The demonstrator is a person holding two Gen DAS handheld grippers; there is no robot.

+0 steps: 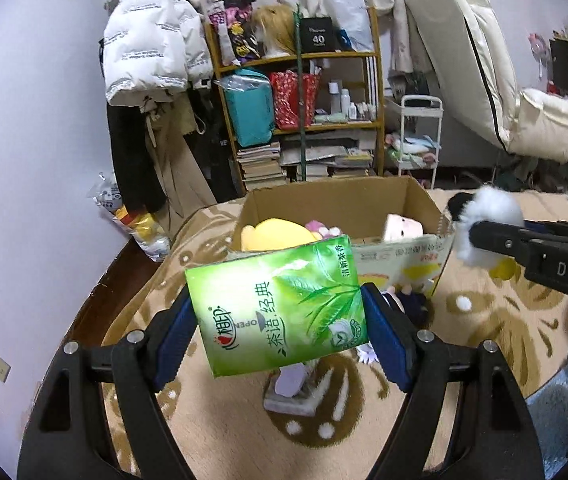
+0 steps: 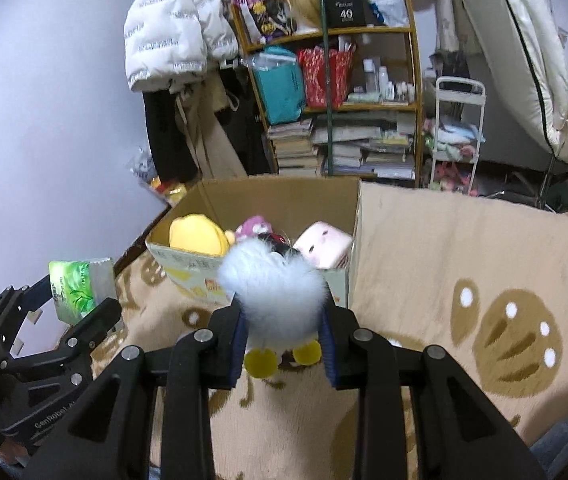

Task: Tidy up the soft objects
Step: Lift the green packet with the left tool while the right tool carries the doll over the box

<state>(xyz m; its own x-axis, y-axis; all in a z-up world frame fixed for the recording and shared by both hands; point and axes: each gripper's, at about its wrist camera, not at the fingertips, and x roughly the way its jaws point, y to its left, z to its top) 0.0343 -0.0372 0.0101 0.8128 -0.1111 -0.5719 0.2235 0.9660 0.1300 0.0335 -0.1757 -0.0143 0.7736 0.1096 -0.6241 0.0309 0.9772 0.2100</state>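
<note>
My left gripper (image 1: pixel 280 308) is shut on a green tissue pack (image 1: pixel 280 304) and holds it above the rug, just short of the cardboard box (image 1: pixel 323 200). The pack also shows in the right wrist view (image 2: pixel 78 286). My right gripper (image 2: pixel 282 320) is shut on a white fluffy plush with yellow feet (image 2: pixel 276 292), held in front of the box (image 2: pixel 284 196); it shows at the right of the left wrist view (image 1: pixel 487 224). The box holds a yellow plush (image 2: pixel 198 234), a pink plush (image 2: pixel 254 226) and a pale pink cube toy (image 2: pixel 323 246).
A small doll (image 1: pixel 407 300) and a figure on a base (image 1: pixel 295 388) lie on the patterned beige rug (image 2: pixel 463 280) below the pack. A cluttered shelf (image 2: pixel 335 80), hanging coats (image 2: pixel 176 40) and a white cart (image 2: pixel 457 128) stand behind the box.
</note>
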